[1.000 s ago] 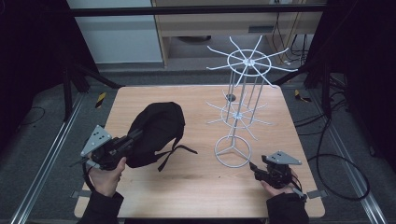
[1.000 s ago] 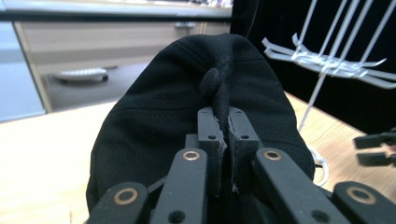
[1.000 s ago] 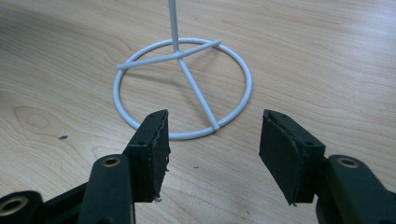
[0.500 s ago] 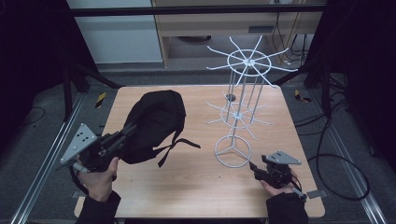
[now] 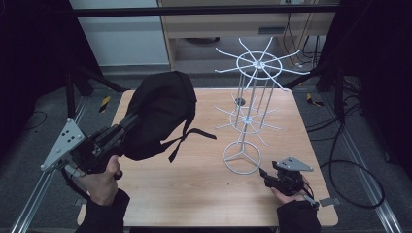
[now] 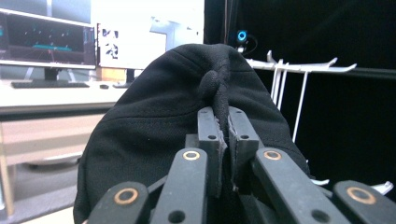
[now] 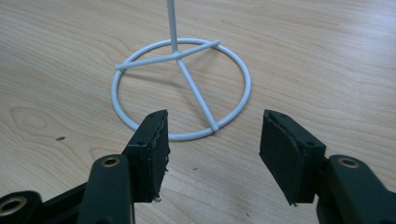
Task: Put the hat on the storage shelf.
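A black backpack (image 5: 160,114) hangs in the air over the table's left half, straps dangling below it. My left gripper (image 5: 130,122) is shut on a fold of its fabric; in the left gripper view the pinched cloth of the backpack (image 6: 187,116) bulges above my left gripper (image 6: 223,122). A white wire rack (image 5: 250,104) with spoke arms at two levels stands right of centre on a ring base (image 7: 182,88). My right gripper (image 5: 263,173) rests low on the table by that base. In its own view the right gripper (image 7: 212,140) is open with nothing between its fingers.
The wooden table (image 5: 194,194) has bare room at the front centre. Behind it stand a cabinet and a wooden shelf unit (image 5: 228,24). Metal rails run along both sides on the floor, and cables (image 5: 350,145) lie at the right. A monitor (image 6: 44,39) shows behind the backpack.
My left gripper has lifted the backpack off the table and carried it up and toward the back. The right gripper has stayed by the rack's base.
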Action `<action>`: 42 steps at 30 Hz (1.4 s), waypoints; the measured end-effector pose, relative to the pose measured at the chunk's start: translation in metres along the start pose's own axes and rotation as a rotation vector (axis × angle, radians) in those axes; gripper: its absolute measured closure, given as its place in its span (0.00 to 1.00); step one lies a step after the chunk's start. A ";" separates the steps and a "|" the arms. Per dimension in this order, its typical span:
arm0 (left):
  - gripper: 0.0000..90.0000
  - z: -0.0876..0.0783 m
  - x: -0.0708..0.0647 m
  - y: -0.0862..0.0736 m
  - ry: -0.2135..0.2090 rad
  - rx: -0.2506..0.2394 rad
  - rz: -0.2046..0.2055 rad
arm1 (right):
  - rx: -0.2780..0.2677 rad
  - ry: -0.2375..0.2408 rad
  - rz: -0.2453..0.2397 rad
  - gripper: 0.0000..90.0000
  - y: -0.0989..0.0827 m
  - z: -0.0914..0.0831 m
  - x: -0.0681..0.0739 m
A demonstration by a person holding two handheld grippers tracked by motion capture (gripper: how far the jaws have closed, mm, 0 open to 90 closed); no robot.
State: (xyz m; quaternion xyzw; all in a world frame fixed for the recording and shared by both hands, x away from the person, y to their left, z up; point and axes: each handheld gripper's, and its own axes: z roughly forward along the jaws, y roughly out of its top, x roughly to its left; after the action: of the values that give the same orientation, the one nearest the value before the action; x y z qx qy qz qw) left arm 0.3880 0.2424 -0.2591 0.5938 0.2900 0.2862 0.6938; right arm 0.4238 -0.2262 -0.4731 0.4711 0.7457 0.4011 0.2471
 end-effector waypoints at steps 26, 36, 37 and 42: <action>0.95 0.027 -0.023 0.037 -0.082 -0.129 -0.018 | 0.002 0.004 0.005 0.47 0.000 0.000 0.000; 0.95 0.048 -0.031 0.038 -0.103 -0.102 -0.019 | 0.002 0.009 0.013 0.47 0.001 -0.001 -0.001; 0.95 0.050 -0.031 0.038 -0.104 -0.100 -0.018 | 0.002 0.009 0.014 0.47 0.001 -0.001 -0.001; 0.95 0.061 -0.033 0.035 -0.116 -0.087 -0.032 | 0.003 0.010 0.015 0.47 0.000 -0.001 0.000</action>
State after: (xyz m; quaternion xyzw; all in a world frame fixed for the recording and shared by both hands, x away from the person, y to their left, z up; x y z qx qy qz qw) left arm 0.4092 0.1824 -0.2142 0.5739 0.2461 0.2526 0.7391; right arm 0.4239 -0.2267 -0.4725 0.4751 0.7441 0.4042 0.2394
